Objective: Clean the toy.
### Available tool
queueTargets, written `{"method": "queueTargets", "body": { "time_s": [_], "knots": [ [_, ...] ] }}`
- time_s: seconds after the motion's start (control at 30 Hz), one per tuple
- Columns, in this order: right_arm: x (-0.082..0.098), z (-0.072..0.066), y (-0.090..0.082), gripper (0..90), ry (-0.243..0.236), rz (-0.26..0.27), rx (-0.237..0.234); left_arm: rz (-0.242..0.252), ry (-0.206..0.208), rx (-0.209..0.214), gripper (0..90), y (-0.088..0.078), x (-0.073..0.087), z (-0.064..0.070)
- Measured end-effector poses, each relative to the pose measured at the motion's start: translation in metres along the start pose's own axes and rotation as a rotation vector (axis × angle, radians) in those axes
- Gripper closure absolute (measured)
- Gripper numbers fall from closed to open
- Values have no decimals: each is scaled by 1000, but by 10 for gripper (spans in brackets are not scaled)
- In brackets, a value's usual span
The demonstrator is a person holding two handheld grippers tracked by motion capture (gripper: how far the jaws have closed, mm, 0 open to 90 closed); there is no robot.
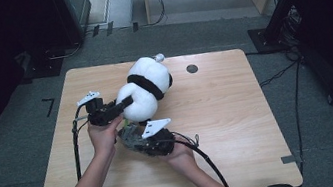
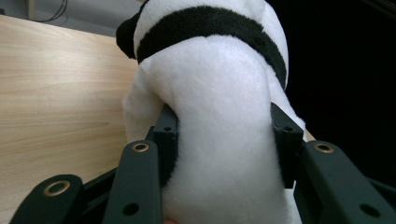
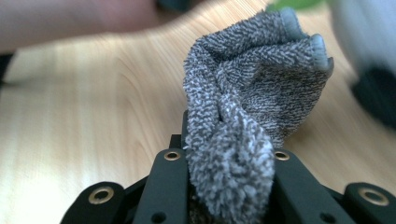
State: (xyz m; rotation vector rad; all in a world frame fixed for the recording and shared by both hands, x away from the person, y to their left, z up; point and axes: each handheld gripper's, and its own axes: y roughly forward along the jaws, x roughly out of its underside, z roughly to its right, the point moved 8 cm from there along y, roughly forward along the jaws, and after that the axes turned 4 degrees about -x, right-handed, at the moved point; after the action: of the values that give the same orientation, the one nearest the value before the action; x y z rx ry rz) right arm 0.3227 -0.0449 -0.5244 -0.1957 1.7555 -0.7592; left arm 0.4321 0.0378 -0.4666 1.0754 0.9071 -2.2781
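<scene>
A white and black plush panda lies on the wooden table, its body pointing toward the near left. My left gripper is shut on the panda's white lower body, with one jaw pressing into each side. Just in front of it, my right gripper is shut on a grey knitted sock, which stands bunched up out of the jaws over the table. In the high view the sock shows as a small dark bundle under the panda's near end.
A dark round hole sits in the table near its far edge, right of the panda. Black cables trail from both grippers toward the near edge. Dark equipment and cables stand on the floor around the table.
</scene>
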Motion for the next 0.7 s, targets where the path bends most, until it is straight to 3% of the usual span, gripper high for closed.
{"method": "queueTargets", "body": {
  "time_s": [0.1,0.27,0.33,0.4,0.5,0.7],
  "knots": [
    [-16,-2,0,791,-35,32,14,-14,16,7,569,2,4,6],
    [-33,16,0,793,-35,61,105,-26,39,24,566,5,10,18],
    [-34,25,-2,793,-11,79,150,-39,50,24,566,8,14,22],
    [-34,33,-4,796,19,92,160,-41,57,17,565,10,15,22],
    [-30,34,-4,796,1,73,186,-49,52,9,564,11,16,18],
    [-25,39,-13,796,10,72,195,-38,30,-1,565,8,12,9]
  ]
}}
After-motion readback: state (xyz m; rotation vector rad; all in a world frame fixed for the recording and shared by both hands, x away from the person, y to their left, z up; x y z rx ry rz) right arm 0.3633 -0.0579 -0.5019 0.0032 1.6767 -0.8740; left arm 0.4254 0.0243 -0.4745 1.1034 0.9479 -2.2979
